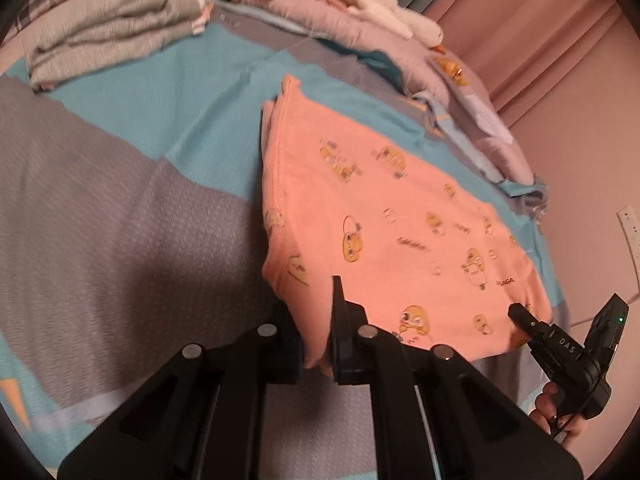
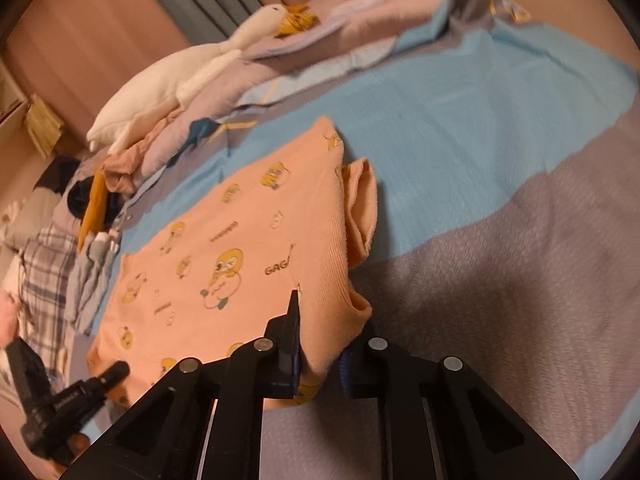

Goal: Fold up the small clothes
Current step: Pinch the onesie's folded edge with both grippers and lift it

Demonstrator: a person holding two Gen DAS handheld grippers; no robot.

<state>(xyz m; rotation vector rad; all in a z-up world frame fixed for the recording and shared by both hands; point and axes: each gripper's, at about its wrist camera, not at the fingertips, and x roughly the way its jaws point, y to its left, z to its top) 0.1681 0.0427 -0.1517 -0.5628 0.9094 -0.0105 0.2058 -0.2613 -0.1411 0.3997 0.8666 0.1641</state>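
Note:
A small orange garment (image 1: 384,220) printed with yellow cartoon ducks lies folded on the blue and grey bedspread (image 1: 120,184). My left gripper (image 1: 316,344) is shut on its near left corner, the cloth pinched between the jaws. My right gripper (image 2: 320,356) is shut on the garment's (image 2: 240,248) near right corner, where a folded sleeve (image 2: 362,204) sticks out. Each gripper shows in the other's view, the right one (image 1: 520,316) at the garment's near edge and the left one (image 2: 114,372) likewise.
A pile of grey folded clothes (image 1: 108,36) sits at the far left. Pink bedding (image 1: 352,12) and a white plush goose (image 2: 192,64) lie along the far edge. A plaid cloth (image 2: 44,272) lies at left. Pink curtains (image 1: 540,32) hang behind the bed.

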